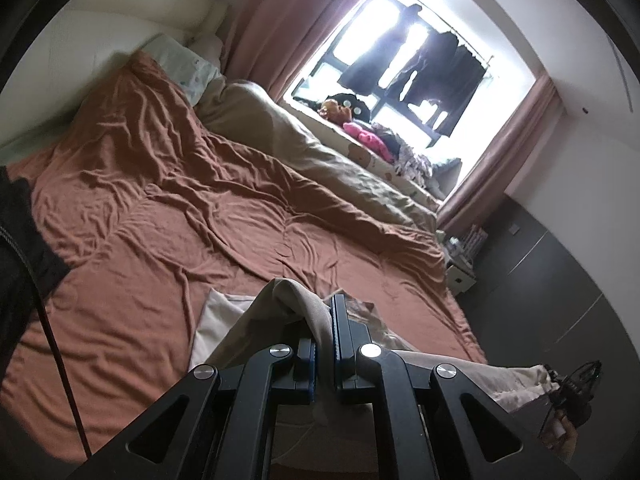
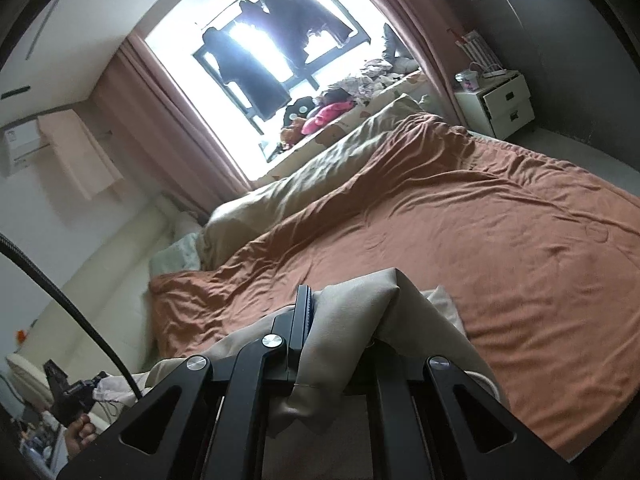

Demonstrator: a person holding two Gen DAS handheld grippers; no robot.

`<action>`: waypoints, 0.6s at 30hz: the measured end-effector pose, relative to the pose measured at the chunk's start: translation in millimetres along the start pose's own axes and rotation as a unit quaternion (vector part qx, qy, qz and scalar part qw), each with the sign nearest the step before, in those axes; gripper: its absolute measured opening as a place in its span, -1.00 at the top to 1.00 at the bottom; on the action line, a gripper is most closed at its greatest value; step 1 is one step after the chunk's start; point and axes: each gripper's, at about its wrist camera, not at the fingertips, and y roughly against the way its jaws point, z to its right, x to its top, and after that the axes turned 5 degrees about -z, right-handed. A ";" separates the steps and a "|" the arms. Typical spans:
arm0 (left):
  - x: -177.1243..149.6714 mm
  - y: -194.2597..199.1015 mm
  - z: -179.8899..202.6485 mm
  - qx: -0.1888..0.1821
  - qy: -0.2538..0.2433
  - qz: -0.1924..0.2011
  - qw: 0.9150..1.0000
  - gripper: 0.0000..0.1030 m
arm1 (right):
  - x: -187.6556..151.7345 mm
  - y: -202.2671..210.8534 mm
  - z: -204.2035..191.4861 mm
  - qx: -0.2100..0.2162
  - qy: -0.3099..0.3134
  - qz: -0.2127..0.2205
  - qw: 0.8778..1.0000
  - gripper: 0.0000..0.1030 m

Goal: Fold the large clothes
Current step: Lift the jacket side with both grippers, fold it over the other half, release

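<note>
Two black grippers hold one beige garment (image 1: 276, 320) above a bed. The left gripper (image 1: 331, 328) has its blue-padded fingers pressed together on a thick fold of the woven beige cloth, which humps up over its left finger and trails away to the right. The right gripper (image 2: 320, 316) is likewise clamped on a bunched fold of the same garment (image 2: 352, 320); the cloth drapes over and hides its right finger. A paler stretch of the garment lies on the bed just ahead of each gripper.

Beyond the grippers spreads one wrinkled, rust-orange bedspread (image 1: 208, 200), soft and creased. One tan duvet (image 1: 288, 136) lies rumpled along its far side. Further off, one bright window (image 1: 404, 52) is framed by two dusty-pink curtains, with dark clothes hanging outside. One white two-drawer nightstand (image 2: 500, 100) stands far ahead, right of the right gripper.
</note>
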 end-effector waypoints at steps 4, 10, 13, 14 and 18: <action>12.0 -40.4 -9.1 0.017 -0.004 -0.019 1.000 0.88 | 7.3 -30.4 -5.1 -0.025 0.007 -0.008 1.000 0.93; 14.7 -100.6 -34.1 0.036 0.007 -0.053 0.998 0.87 | 5.8 -86.6 -15.5 -0.076 0.009 -0.028 0.997 0.93; 12.9 -131.4 -46.2 0.047 0.010 -0.072 0.996 0.87 | 4.8 -114.3 -16.7 -0.091 0.004 -0.040 0.995 0.92; 12.4 -140.2 -50.1 0.050 0.012 -0.077 0.996 0.87 | 3.2 -122.1 -17.8 -0.096 0.003 -0.044 0.994 0.92; 9.0 -177.1 -65.3 0.057 0.016 -0.103 0.993 0.87 | 5.1 -154.2 -17.2 -0.114 -0.011 -0.066 0.991 0.91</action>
